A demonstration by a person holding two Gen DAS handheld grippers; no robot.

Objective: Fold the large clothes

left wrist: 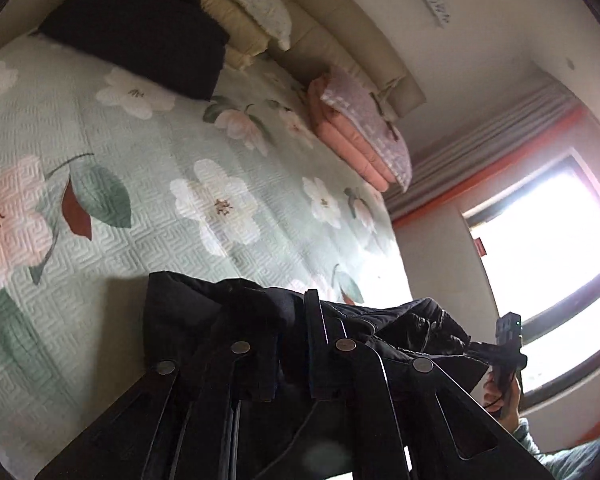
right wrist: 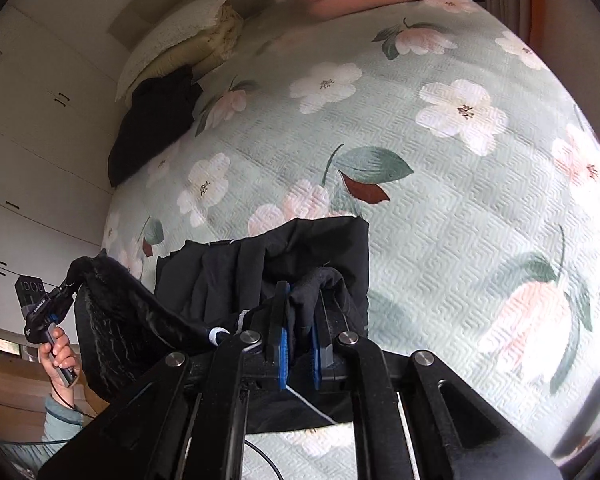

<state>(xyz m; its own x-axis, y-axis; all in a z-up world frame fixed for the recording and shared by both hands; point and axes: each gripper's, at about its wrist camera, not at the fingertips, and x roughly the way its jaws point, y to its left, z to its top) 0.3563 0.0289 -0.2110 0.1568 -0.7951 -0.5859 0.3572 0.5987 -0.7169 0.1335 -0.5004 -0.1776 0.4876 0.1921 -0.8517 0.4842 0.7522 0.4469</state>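
A large black garment [left wrist: 236,320] with a furry trim hangs stretched between my two grippers above the bed. My left gripper [left wrist: 292,312] is shut on one edge of it; black cloth bunches between its fingers. My right gripper [right wrist: 300,300] is shut on the other edge [right wrist: 312,248], with cloth pinched between its blue pads [right wrist: 284,356]. The right gripper also shows at the right of the left wrist view [left wrist: 506,344], and the left gripper shows at the left of the right wrist view [right wrist: 48,308], each held in a hand. A second, folded black garment [left wrist: 140,32] lies near the pillows.
The bed has a pale green floral quilt [left wrist: 148,184]. Pillows [left wrist: 256,12] and a folded pink and grey blanket stack [left wrist: 364,136] lie by the headboard. A bright window [left wrist: 548,260] is beyond the bed. White wardrobe doors [right wrist: 40,120] stand on the other side.
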